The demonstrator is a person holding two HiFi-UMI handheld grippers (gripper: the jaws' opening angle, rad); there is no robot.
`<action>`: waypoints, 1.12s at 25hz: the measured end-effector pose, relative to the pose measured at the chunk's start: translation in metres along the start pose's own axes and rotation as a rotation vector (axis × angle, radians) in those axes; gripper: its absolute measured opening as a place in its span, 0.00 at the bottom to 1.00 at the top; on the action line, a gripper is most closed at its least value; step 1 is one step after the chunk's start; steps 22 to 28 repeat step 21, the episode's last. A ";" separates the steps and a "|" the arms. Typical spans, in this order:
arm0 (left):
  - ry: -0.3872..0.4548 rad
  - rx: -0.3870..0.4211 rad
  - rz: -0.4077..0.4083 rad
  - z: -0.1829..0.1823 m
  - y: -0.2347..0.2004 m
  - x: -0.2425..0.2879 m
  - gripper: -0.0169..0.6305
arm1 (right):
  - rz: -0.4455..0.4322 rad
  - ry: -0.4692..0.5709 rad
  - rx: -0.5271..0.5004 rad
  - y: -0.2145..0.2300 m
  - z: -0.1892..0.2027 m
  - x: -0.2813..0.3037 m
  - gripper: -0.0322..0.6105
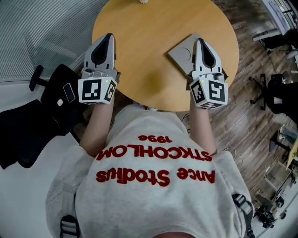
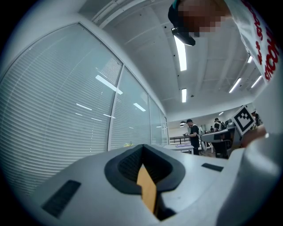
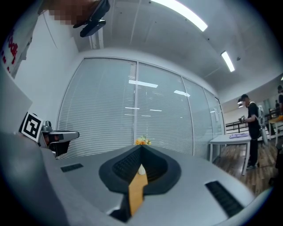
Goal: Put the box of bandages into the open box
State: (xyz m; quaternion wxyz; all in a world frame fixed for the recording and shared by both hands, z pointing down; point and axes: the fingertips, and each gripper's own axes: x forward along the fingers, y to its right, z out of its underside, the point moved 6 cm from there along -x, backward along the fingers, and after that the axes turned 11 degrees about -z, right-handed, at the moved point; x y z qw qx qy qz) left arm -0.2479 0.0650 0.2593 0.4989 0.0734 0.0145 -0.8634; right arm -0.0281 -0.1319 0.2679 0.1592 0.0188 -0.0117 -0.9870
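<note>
You hold both tools over the near edge of the round light-wood table (image 1: 153,28), one in each hand, pointing away from you and roughly level. Your left gripper (image 1: 109,37) is over bare tabletop on the left. In the left gripper view its two dark-padded jaws meet at the tips with nothing between them, and only a thin strip of wood shows through the slit below. Your right gripper (image 1: 199,42) is the same: jaws together, empty, with a sliver of tabletop visible through the gap. Under it and just to its left, a flat grey cardboard piece (image 1: 182,55) lies on the table near the right edge. The gripper body covers much of it, so you cannot tell whether it belongs to the open box or to the box of bandages, nor whether the gripper touches it. A small white object (image 1: 143,1) sits at the far rim of the table, well apart from both grippers. A black office chair (image 1: 28,121) stands to your left, and a dark wood-plank floor (image 1: 247,116) runs along your right. Ahead, the gripper views show a glass wall with closed white blinds (image 3: 132,110), a small cluster of orange flowers (image 3: 142,141) in front of it, and a person standing at a desk (image 3: 251,128) far off.
</note>
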 end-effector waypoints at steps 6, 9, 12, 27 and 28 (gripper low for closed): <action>0.010 -0.001 -0.003 -0.002 -0.001 0.000 0.04 | 0.000 0.000 -0.008 0.001 -0.003 0.000 0.06; 0.011 -0.002 -0.005 -0.003 0.002 0.001 0.04 | -0.001 -0.001 -0.010 0.004 -0.003 -0.001 0.06; 0.013 -0.003 -0.007 -0.002 0.004 0.002 0.04 | -0.004 0.003 -0.011 0.005 -0.004 -0.002 0.06; 0.017 0.006 0.003 -0.002 0.003 0.005 0.04 | 0.001 0.010 -0.009 0.006 -0.004 0.000 0.06; 0.017 0.006 0.003 -0.002 0.003 0.005 0.04 | 0.001 0.010 -0.009 0.006 -0.004 0.000 0.06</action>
